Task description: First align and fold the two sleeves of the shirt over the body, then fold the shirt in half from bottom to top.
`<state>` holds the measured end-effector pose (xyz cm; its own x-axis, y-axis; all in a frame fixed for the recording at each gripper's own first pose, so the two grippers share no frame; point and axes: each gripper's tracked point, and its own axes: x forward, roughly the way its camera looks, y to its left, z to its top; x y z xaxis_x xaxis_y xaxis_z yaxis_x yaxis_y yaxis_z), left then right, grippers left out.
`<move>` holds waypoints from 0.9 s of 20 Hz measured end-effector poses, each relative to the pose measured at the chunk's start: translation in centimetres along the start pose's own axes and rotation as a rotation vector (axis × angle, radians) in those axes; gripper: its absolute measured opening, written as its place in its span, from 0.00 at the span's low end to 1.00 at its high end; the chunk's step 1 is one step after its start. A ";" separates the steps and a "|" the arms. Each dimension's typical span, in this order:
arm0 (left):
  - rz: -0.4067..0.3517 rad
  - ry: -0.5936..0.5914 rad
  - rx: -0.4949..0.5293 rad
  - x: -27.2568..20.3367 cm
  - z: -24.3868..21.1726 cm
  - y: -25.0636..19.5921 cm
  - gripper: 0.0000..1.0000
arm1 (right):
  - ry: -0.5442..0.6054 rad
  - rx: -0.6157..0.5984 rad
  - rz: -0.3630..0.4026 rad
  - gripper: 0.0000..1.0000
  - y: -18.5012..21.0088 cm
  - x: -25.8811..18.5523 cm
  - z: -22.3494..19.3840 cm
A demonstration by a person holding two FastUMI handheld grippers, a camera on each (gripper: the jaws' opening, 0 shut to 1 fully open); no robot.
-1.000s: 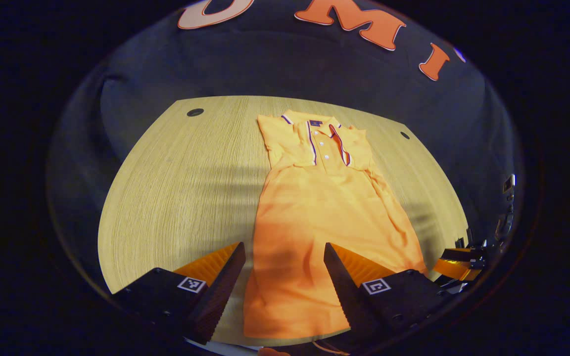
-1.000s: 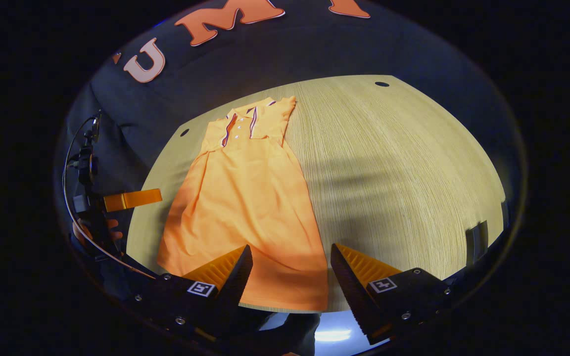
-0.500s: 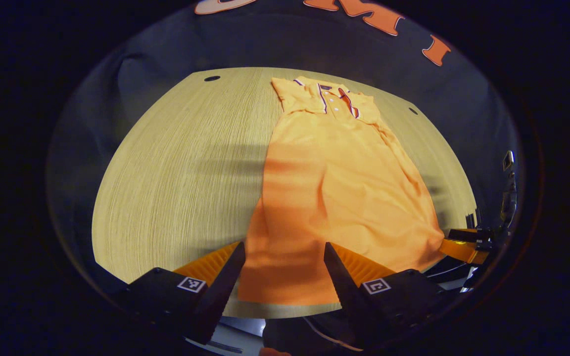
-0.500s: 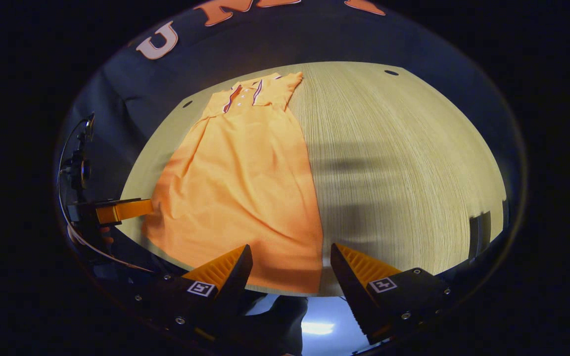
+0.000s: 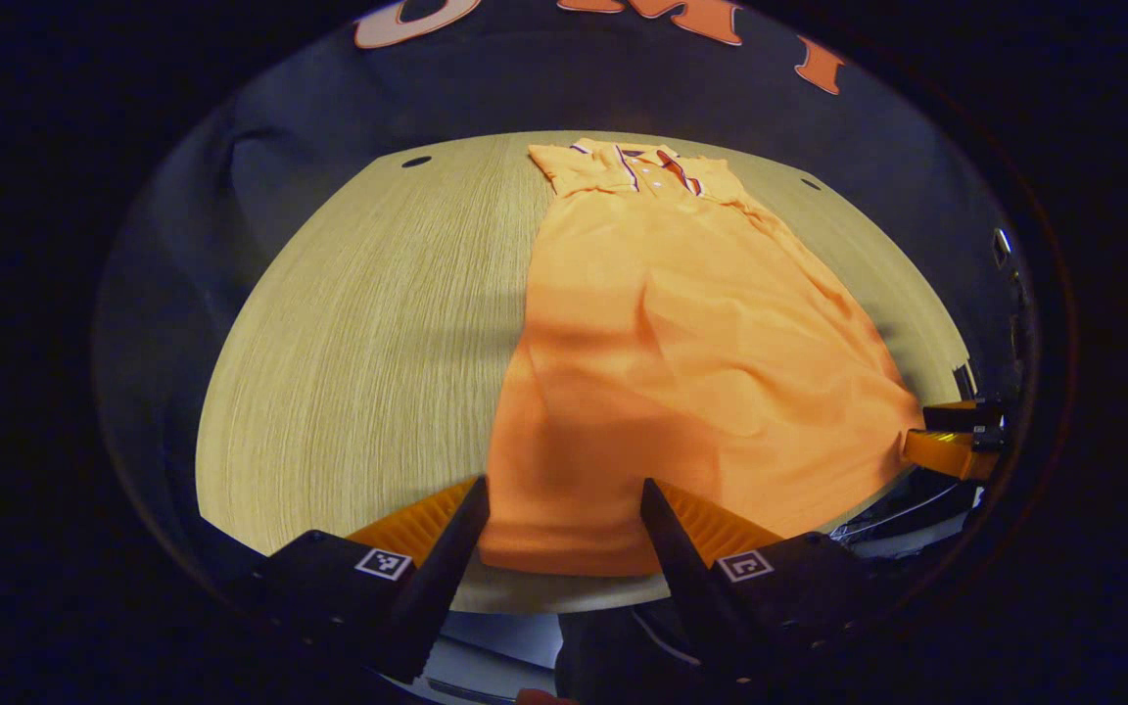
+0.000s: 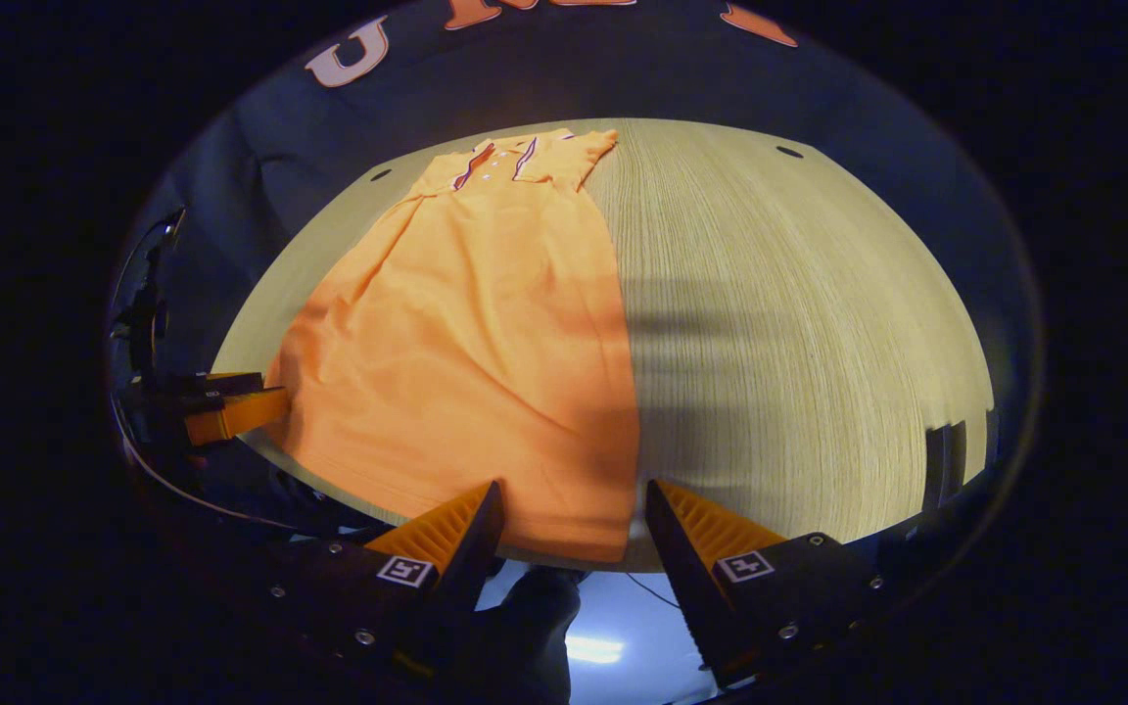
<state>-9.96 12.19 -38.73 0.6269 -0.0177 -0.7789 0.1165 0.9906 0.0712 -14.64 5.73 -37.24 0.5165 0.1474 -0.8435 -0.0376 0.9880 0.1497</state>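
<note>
I see one orange polo shirt point(image 5: 681, 352) on the desk point(image 5: 358, 333); my left tool point(image 5: 559, 524) and right tool point(image 6: 569, 524), both released, straddle its hem corners.

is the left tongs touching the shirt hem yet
Cannot tell. In the left gripper view the open left tongs frame the shirt at its hem, but the fingers overlap the cloth, so neither contact nor a gap shows plainly.

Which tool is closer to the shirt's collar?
Neither clearly. The left tool and right tool both sit at the shirt's bottom hem, far from the collar.
</note>
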 end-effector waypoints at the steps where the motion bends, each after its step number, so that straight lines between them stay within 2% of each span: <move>1: -0.009 -0.032 0.002 0.1 0.0 -0.1 0.98 | -0.023 -0.014 -0.009 0.89 -0.1 0.1 0.1; 2: -0.014 -0.072 -0.001 0.0 0.0 0.0 0.97 | -0.043 -0.036 -0.017 0.78 0.0 0.2 0.0; 3: -0.019 -0.109 0.011 0.0 0.1 0.0 0.98 | -0.058 -0.064 -0.029 0.84 0.0 0.4 0.0; 5: -0.024 -0.182 0.024 0.1 -0.1 -0.1 0.98 | -0.081 -0.127 -0.049 0.83 0.1 0.1 -0.3; 8: -0.003 -0.251 -0.004 -0.2 -0.5 0.6 0.98 | -0.113 -0.088 -0.059 0.82 0.2 0.4 0.0; 9: 0.011 -0.261 -0.009 -0.4 -0.5 0.8 0.98 | -0.120 -0.091 -0.062 0.82 0.3 0.3 -0.1; 11: 0.123 -0.283 0.024 -1.4 0.0 2.8 0.98 | -0.143 -0.085 -0.063 0.82 0.3 0.4 0.0; 12: 0.108 -0.308 0.036 -1.1 0.2 2.8 1.00 | -0.153 -0.085 -0.063 0.82 0.4 0.4 0.0; 13: 0.090 -0.252 0.017 -0.8 -1.3 2.2 1.00 | -0.160 -0.085 -0.063 0.82 0.4 0.4 0.0; 14: 0.078 -0.304 -0.009 -0.9 -0.4 2.4 0.99 | -0.163 -0.083 -0.064 0.82 0.3 0.3 0.0; 15: 0.078 -0.260 -0.017 -0.8 -1.4 2.8 0.97 | -0.159 -0.081 -0.065 0.82 0.3 0.4 -0.1; 18: 0.030 -0.283 -0.040 -0.4 -0.7 2.7 1.00 | -0.144 -0.074 -0.071 0.82 0.3 0.4 -0.1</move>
<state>-10.44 15.00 -38.61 0.8205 -0.0201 -0.5712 0.0680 0.9957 0.0625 -14.50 6.12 -37.60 0.6374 0.0743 -0.7669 -0.0563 0.9972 0.0497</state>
